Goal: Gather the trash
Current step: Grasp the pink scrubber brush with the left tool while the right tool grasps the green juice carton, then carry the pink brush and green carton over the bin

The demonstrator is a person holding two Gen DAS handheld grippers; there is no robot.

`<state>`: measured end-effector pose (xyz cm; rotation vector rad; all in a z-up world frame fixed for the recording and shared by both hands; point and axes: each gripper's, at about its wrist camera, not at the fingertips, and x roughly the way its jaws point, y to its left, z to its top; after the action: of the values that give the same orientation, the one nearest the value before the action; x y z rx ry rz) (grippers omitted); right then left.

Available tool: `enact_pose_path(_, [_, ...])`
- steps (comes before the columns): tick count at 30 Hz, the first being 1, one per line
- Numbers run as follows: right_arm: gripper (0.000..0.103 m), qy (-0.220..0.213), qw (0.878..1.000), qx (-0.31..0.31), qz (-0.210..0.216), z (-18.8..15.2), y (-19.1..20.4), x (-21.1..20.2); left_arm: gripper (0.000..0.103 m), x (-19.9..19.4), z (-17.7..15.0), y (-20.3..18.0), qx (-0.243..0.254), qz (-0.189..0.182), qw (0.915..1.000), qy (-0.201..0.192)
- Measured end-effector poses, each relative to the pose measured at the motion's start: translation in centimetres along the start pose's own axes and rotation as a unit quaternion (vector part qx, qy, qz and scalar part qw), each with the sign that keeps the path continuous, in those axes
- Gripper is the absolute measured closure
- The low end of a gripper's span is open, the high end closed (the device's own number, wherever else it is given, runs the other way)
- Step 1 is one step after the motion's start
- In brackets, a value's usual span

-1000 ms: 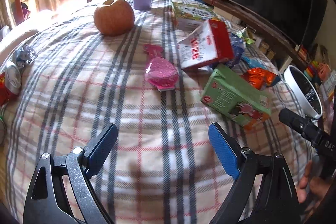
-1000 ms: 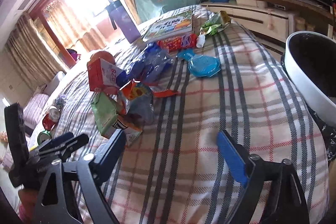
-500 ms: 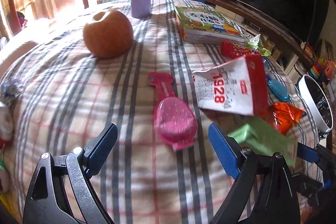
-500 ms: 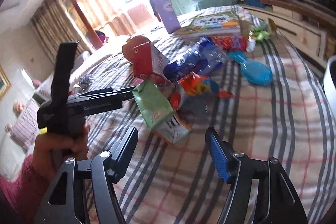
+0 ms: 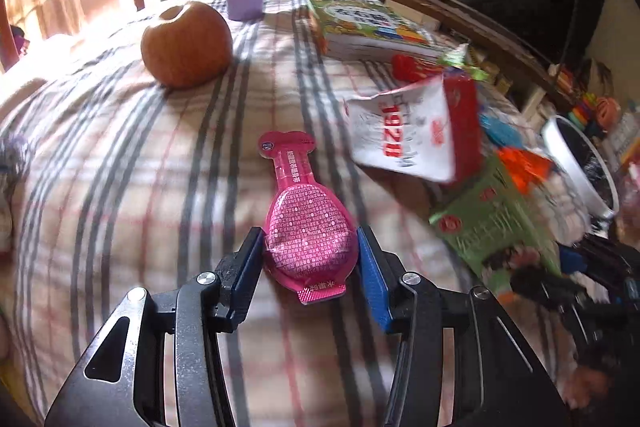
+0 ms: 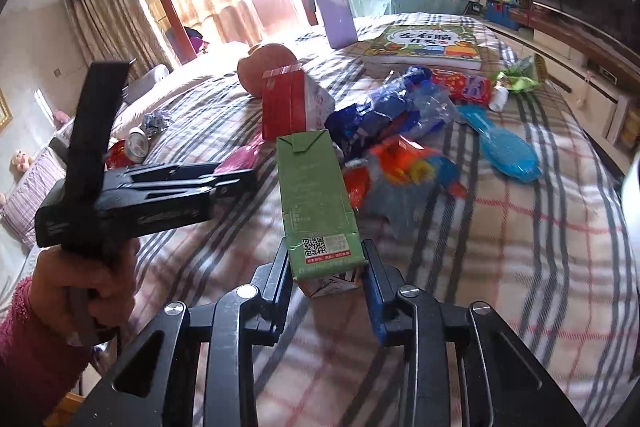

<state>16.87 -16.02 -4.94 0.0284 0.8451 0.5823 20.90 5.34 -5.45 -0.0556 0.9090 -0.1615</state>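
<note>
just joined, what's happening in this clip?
A person with two handheld grippers is collecting trash off a plaid-covered bed. The left gripper has its fingers closed around a pink pouch; the right gripper clamps a green carton. More wrappers, a red-and-white carton and an apple lie on the bed, with a white bin at its edge.

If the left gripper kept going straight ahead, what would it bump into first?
Apart from the pink pouch already between the left gripper's jaws, probably nothing but bare plaid blanket; the apple sits left of that line, though depth is unclear.
</note>
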Motion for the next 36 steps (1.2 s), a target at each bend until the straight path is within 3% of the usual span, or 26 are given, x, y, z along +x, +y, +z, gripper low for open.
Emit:
enact_pose_path(7, [0.067, 0.006, 1.0, 0.024, 0.001, -2.0, -1.3, -1.9, 0.057, -3.5, -4.3, -3.1, 0.027, -0.056, 0.998, 0.009])
enact_pose_path(12, [0.067, -0.004, 1.0, 0.026, 0.002, -1.0, -1.1, -1.2, 0.055, -3.7, -5.1, -4.3, 0.047, -0.012, 0.9988, 0.005])
enact_pose_path(14, [0.066, -0.006, 1.0, 0.022, 0.002, -0.7, -0.7, -0.7, 0.048, -4.0, -5.0, -4.0, 0.036, -0.015, 0.9992, 0.002])
enact_pose_path(15, [0.066, -0.004, 1.0, 0.023, 0.003, -0.6, -0.7, -0.4, 0.039, -4.0, -4.9, -3.8, 0.029, -0.013, 0.9995, 0.0])
enact_pose_path(16, [0.066, -0.002, 1.0, 0.025, 0.005, -0.5, -0.8, 0.0, 0.038, -4.0, -4.8, -3.6, 0.025, -0.008, 0.9996, -0.004])
enact_pose_path(19, [0.069, 0.005, 0.999, 0.039, 0.005, -0.6, -1.2, 0.6, 0.042, -3.5, -4.6, -3.8, 0.033, -0.001, 0.9994, -0.004])
enact_pose_path(21, [0.07, 0.001, 0.999, 0.042, 0.005, -0.9, -1.2, 0.3, 0.057, -3.0, -4.9, -4.3, 0.043, -0.001, 0.999, 0.005])
enact_pose_path(24, [0.07, -0.005, 0.999, 0.04, -0.004, -1.4, -1.3, -1.0, 0.057, -3.0, -5.4, -5.1, 0.06, 0.007, 0.9982, 0.004])
enact_pose_path(36, [0.07, -0.037, 0.994, 0.088, -0.049, -4.1, -5.7, -7.6, 0.058, -4.5, -4.9, -11.7, 0.099, -0.063, 0.993, -0.011])
